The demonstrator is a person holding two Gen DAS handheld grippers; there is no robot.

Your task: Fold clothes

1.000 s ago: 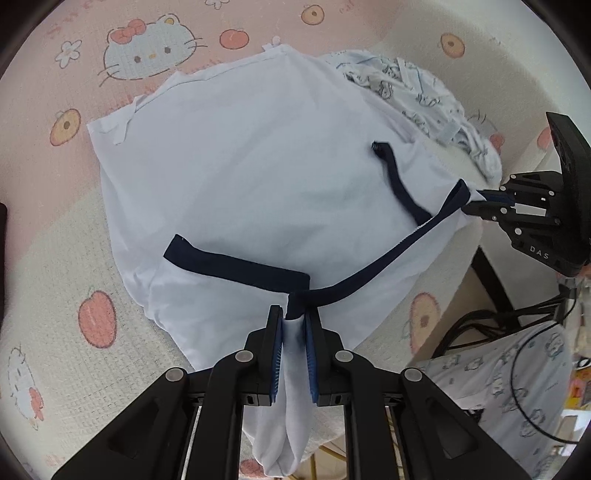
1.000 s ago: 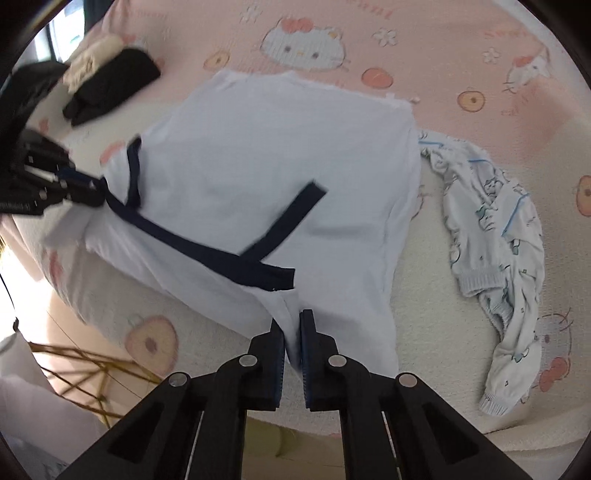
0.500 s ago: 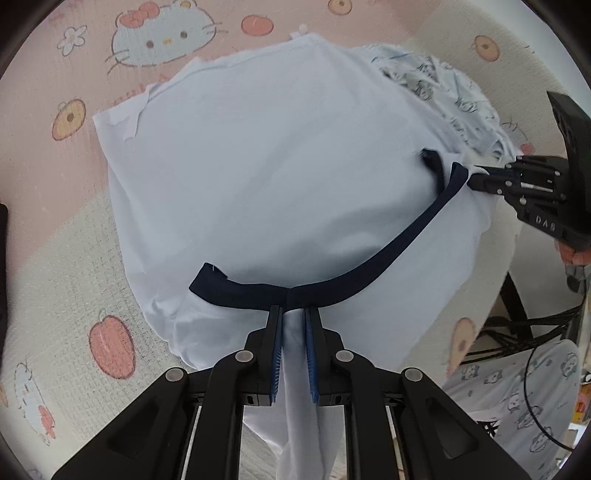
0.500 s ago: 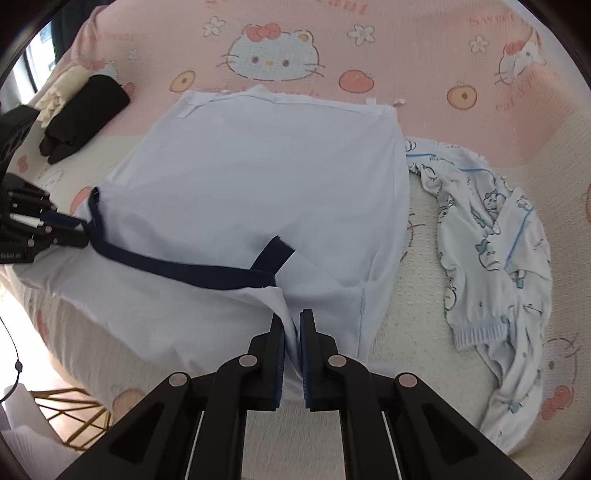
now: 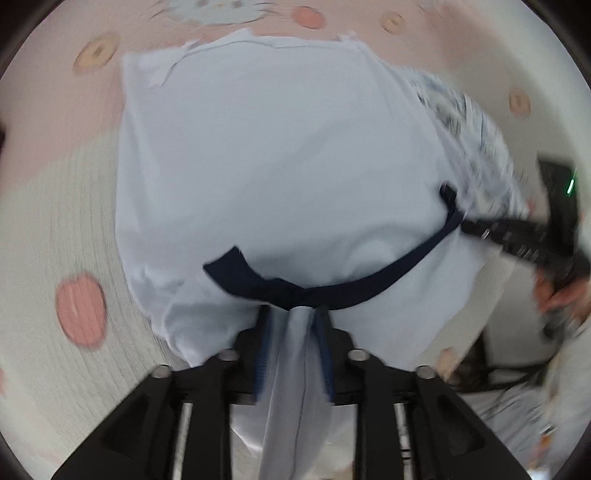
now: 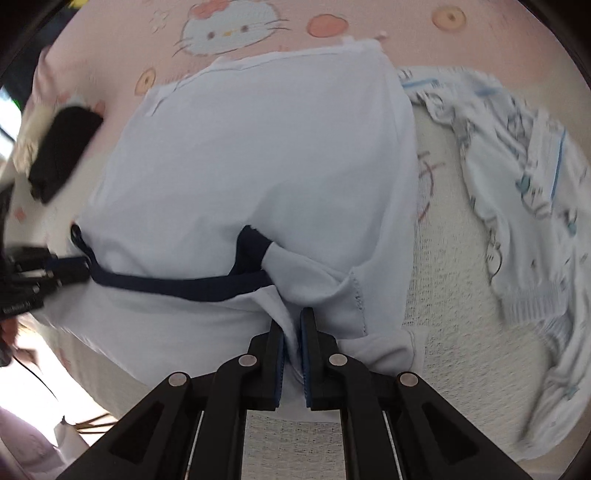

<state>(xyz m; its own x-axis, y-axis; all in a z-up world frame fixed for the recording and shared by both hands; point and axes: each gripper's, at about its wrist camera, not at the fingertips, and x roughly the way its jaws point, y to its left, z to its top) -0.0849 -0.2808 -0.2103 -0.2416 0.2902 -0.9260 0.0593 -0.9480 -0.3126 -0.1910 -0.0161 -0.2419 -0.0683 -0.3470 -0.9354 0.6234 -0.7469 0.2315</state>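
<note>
A pale white garment (image 5: 277,166) with a navy trim band (image 5: 332,291) lies spread on the bed. In the left wrist view my left gripper (image 5: 293,314) is at the near edge of the garment. Its jaws are opening, and a fold of the white cloth hangs loose between the pads. My right gripper (image 6: 291,325) is shut on the white garment (image 6: 258,166) beside the navy band (image 6: 177,284). Each gripper shows at the side of the other's view: the right gripper (image 5: 465,225) at the band's right end, the left gripper (image 6: 81,271) at its left end.
A printed baby garment (image 6: 517,184) lies crumpled to the right of the white one. A folded black item (image 6: 59,155) sits at the far left on the pink cartoon-cat bed cover (image 6: 229,29). The bed's edge, cables (image 5: 509,373) and a hand (image 5: 565,291) are at the lower right.
Both grippers have carried the navy-trimmed edge further over the garment and lower towards the bed. The left jaws, shut on cloth before, now stand apart. The right jaws stay shut.
</note>
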